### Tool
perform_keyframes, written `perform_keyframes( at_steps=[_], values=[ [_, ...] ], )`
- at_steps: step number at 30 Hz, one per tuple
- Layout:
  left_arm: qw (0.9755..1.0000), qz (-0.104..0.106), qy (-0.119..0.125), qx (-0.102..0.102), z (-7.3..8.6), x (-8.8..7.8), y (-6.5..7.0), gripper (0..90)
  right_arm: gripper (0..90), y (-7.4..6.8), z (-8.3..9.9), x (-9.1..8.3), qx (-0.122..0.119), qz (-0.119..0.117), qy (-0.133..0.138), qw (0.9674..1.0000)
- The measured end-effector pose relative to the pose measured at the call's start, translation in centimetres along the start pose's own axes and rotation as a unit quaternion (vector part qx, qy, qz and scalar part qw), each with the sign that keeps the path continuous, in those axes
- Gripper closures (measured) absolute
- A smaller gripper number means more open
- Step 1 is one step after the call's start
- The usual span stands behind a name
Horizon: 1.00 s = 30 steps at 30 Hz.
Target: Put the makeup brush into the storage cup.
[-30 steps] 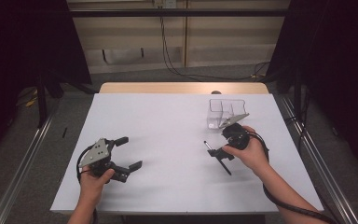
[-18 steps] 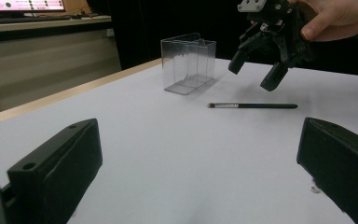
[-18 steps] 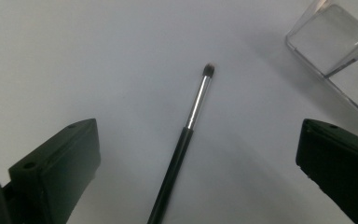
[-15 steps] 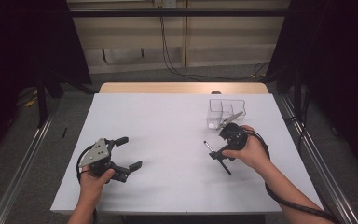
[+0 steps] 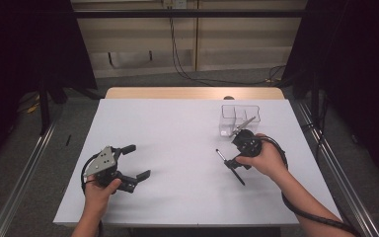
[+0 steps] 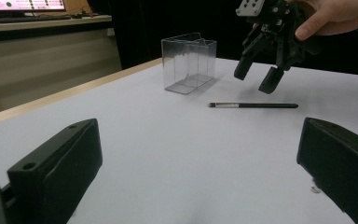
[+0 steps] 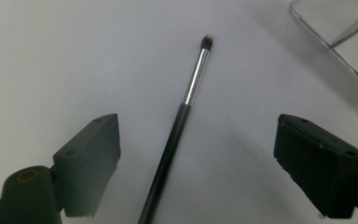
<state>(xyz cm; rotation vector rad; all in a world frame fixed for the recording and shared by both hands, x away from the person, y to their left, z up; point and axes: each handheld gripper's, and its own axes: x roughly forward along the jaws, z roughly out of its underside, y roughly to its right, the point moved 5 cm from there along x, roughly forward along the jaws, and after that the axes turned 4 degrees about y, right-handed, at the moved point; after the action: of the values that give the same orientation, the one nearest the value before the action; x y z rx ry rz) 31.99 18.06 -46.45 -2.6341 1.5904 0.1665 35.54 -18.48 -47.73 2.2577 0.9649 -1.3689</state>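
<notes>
Makeup brush (image 7: 177, 130): a slim brush with a black handle, a silver ferrule and a small dark tip, lying flat on the white table (image 5: 177, 143); it runs lengthwise between the right gripper's fingers, nearer the one at the left of the right gripper view, and touches neither.
Right gripper (image 5: 237, 156): held above the brush's handle, tips pointing down; its jaws have just been closing from full width and stand partly open, with the brush between them but not yet pressed.
Left gripper (image 5: 134, 161): resting low at the near left of the table, jaws wide apart and holding nothing, well apart from the brush.
Clear organiser (image 5: 239, 120): a see-through box with compartments, standing on the table just beyond the right gripper's fingers, on the far side from the person; it looks empty.
Step in hand: closing on the brush to pick it up, as I judge it.
Next move calls for: lowering the tips to table level either side of the handle, closing until the pads pinch it near its middle, then lifting level; the thin round handle could roll or slip out if caught off-centre.
Likely goal: the organiser, judging by how close it stands.
</notes>
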Motion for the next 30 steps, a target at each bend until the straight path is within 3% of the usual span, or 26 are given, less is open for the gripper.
perform_keyframes(
  at_steps=[8,12,21,25,30],
  values=[
    [1.0000,0.000,0.001,-0.003,0.0,0.1,0.0,0.0,34.6,-0.4,0.0,0.1,0.000,-0.004,-0.006,1.0000],
    [1.0000,0.000,0.001,-0.002,0.0,0.0,0.0,0.0,46.4,-0.5,-0.1,0.2,0.000,-0.007,-0.009,0.9999],
    [1.0000,0.000,0.001,-0.002,0.1,0.0,-0.1,0.0,53.6,-0.4,0.1,0.7,0.004,0.000,-0.031,0.9995],
    [1.0000,0.001,0.001,-0.002,0.1,0.0,-0.1,0.0,55.1,-0.4,0.3,0.9,-0.003,0.013,-0.047,0.9988],
    [1.0000,0.000,-0.002,-0.001,0.1,0.0,-0.1,0.0,59.7,-0.7,0.4,1.7,-0.002,0.010,-0.060,0.9981]
  ],
)
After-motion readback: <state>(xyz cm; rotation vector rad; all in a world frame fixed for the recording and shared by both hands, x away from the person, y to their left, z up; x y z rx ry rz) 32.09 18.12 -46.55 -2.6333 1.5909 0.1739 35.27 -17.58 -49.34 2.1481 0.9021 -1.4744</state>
